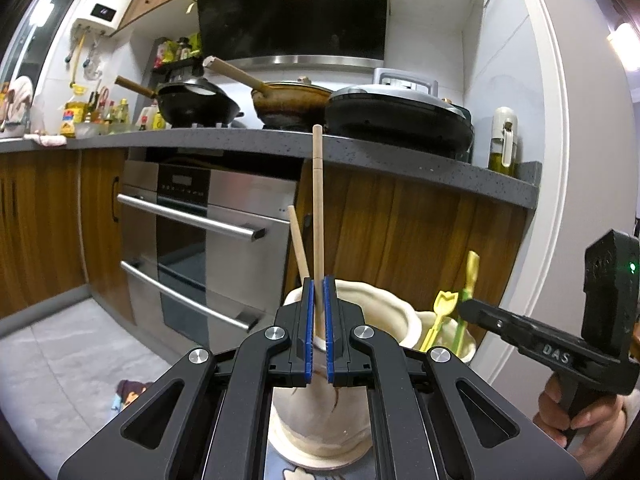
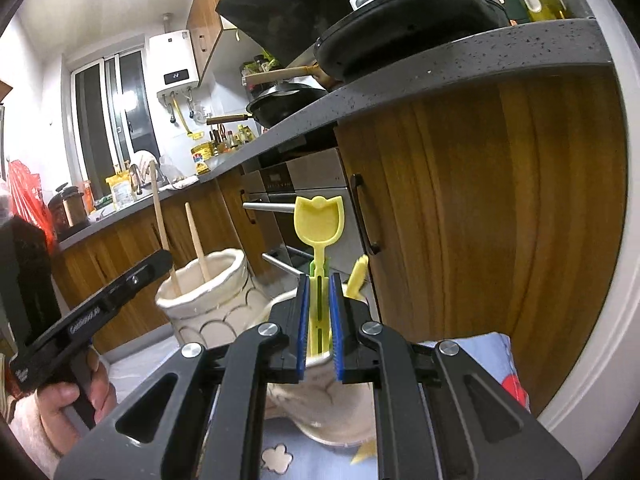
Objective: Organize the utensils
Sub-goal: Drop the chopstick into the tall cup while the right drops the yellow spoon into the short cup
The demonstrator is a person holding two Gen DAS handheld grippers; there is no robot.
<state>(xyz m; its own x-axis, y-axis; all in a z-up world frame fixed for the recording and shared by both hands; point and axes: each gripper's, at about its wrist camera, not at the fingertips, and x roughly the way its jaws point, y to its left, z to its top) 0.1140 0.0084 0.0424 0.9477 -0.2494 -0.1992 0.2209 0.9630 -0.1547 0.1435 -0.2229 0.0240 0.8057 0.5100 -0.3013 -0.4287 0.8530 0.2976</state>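
My left gripper (image 1: 319, 286) is shut on a wooden chopstick (image 1: 318, 216) that stands upright in a cream ceramic holder (image 1: 320, 412). A second chopstick (image 1: 298, 242) leans in the same holder. My right gripper (image 2: 319, 284) is closed around a yellow plastic tulip-shaped utensil (image 2: 319, 220) with a green piece behind it, standing in a smaller cream holder (image 2: 332, 412). Another yellow utensil (image 2: 358, 274) leans beside it. The right gripper (image 1: 466, 306) also shows in the left wrist view, next to the yellow utensils (image 1: 444, 306). The tall holder with both chopsticks (image 2: 208, 300) shows in the right wrist view.
Both holders stand on a patterned blue cloth (image 2: 504, 364). Behind them are wooden cabinet doors (image 1: 400, 248), a steel oven (image 1: 200, 232) and a grey countertop (image 1: 240, 140) with woks and a black pan. A white door frame (image 1: 560, 160) is at the right.
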